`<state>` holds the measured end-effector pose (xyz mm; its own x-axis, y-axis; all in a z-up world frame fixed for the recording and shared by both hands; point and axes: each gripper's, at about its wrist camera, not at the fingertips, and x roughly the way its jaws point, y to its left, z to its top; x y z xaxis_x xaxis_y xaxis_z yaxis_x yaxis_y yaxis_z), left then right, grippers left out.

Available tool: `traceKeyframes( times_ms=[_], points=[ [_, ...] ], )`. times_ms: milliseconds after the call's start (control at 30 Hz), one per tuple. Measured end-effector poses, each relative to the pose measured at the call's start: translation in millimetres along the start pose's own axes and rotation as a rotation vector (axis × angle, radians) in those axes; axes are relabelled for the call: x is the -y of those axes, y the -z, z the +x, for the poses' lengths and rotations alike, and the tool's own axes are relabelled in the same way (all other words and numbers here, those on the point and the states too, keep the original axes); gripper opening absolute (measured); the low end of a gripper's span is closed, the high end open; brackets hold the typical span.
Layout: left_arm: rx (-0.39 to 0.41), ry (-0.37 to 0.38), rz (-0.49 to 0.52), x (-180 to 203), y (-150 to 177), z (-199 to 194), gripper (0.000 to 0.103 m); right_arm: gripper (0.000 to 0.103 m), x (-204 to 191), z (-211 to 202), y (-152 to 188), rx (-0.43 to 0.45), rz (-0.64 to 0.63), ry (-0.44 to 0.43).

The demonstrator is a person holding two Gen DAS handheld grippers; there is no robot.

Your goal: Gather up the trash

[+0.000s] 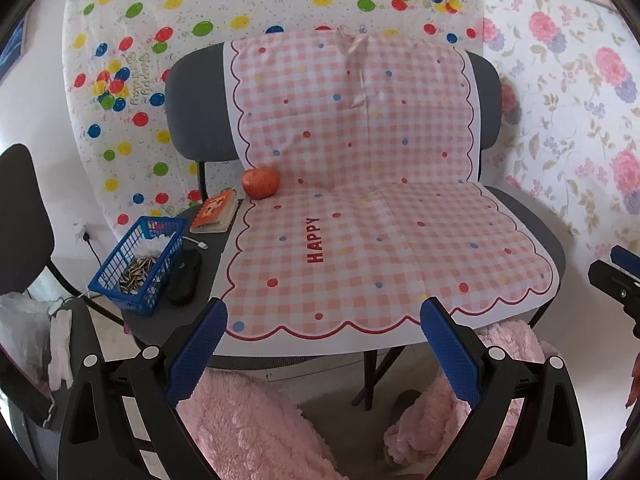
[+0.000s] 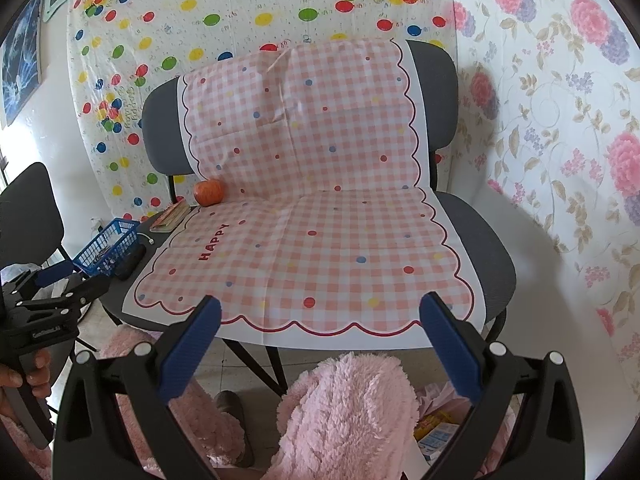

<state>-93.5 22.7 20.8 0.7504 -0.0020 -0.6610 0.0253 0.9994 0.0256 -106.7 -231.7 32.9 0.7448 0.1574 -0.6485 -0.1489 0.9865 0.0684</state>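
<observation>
- Left gripper [image 1: 322, 354]: jaws spread, empty.
- Right gripper [image 2: 320, 350]: jaws spread, empty.
- Blue basket [image 1: 140, 266]: far left on chair seat [image 1: 532, 216], holding trash (seed husks, apparently); nearer left gripper, long axis near-to-far.

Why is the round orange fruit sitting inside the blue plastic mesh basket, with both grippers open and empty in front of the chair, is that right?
Not quite. The round orange fruit is not in the blue plastic mesh basket; the left wrist view shows it resting on the pink checked cloth at the back of the seat. The basket holds small dark scraps. The left gripper and the right gripper are indeed open and empty.
</observation>
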Motion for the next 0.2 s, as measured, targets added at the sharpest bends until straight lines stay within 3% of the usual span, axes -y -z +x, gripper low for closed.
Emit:
traceKeyframes(
  times_ms=[200],
  points=[
    [-0.06,-0.025,-0.016,-10,0,37,0.096,0.097,8,36,-10,-0.024,0.003,0.041]
  ],
)
